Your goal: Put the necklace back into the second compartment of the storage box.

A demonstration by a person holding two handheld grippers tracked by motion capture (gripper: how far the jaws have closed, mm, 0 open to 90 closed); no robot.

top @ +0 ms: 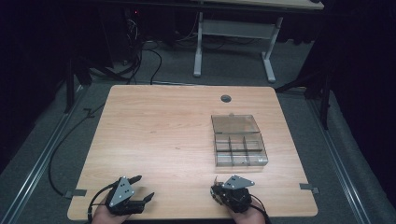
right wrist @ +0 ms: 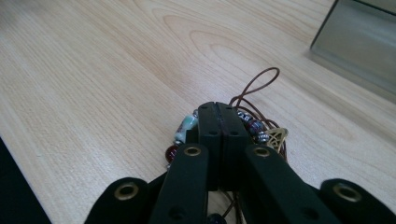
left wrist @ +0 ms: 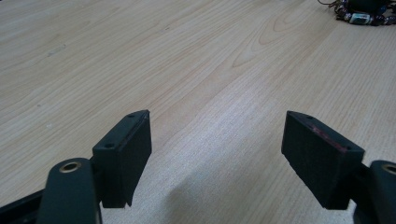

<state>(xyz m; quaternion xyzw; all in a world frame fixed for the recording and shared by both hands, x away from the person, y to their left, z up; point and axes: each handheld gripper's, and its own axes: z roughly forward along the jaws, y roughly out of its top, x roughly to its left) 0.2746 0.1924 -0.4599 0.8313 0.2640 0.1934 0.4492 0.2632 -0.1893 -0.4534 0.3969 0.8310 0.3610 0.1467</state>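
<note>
Care is called for at the desk's near edge, right of its middle, where the right gripper (right wrist: 219,122) is pressed together on the beaded bracelet (right wrist: 252,127). The thin brown cord should be pinched squarely, since glossy round beads are likely to roll out. A slow, level lift toward the clear plastic compartment box (top: 239,142) near the right edge is advised. The left gripper (left wrist: 217,158) is spread over bare pale woodgrain near the near-left corner.
</note>
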